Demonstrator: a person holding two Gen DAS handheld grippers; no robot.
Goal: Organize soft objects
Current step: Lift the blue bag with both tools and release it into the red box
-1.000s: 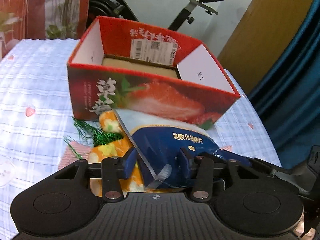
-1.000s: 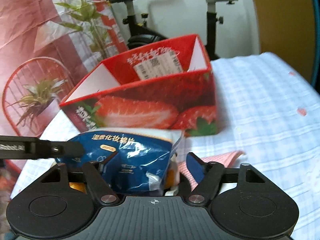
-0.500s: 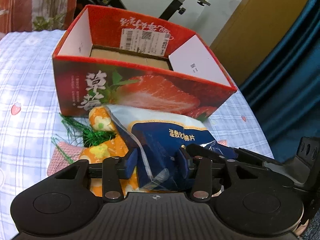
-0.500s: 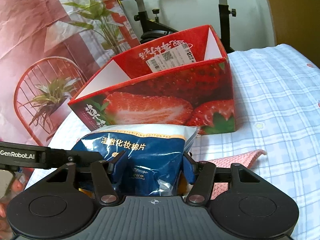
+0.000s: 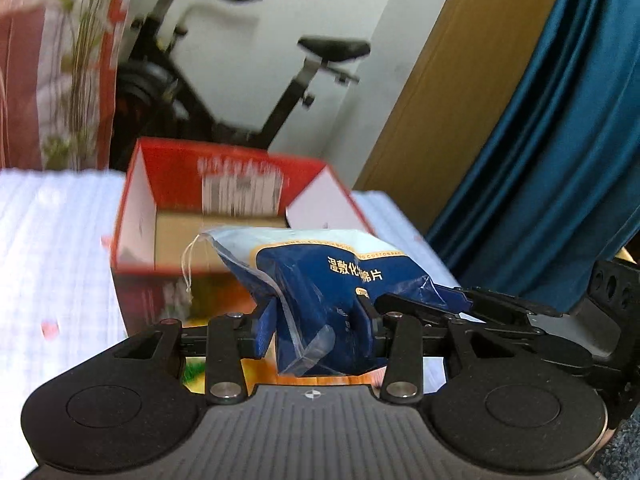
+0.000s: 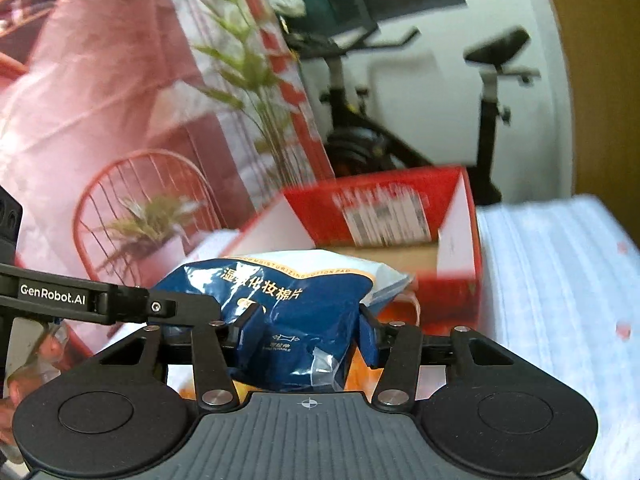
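Pack of cotton pads [image 5: 320,300] sits pinched between both claws' closing pads.

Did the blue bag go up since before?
Yes. The blue cotton pad bag sat low against the strawberry box front; now it is level with the rim, so it rose.

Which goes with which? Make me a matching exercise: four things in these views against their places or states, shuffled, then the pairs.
1. cotton pad bag
2. strawberry box
3. exercise bike
4. teal curtain

A. hanging at the right of the left wrist view
B. held up in the air
C. open-topped, on the checked cloth
D. standing behind the box

Pairs: 1-B, 2-C, 3-D, 4-A
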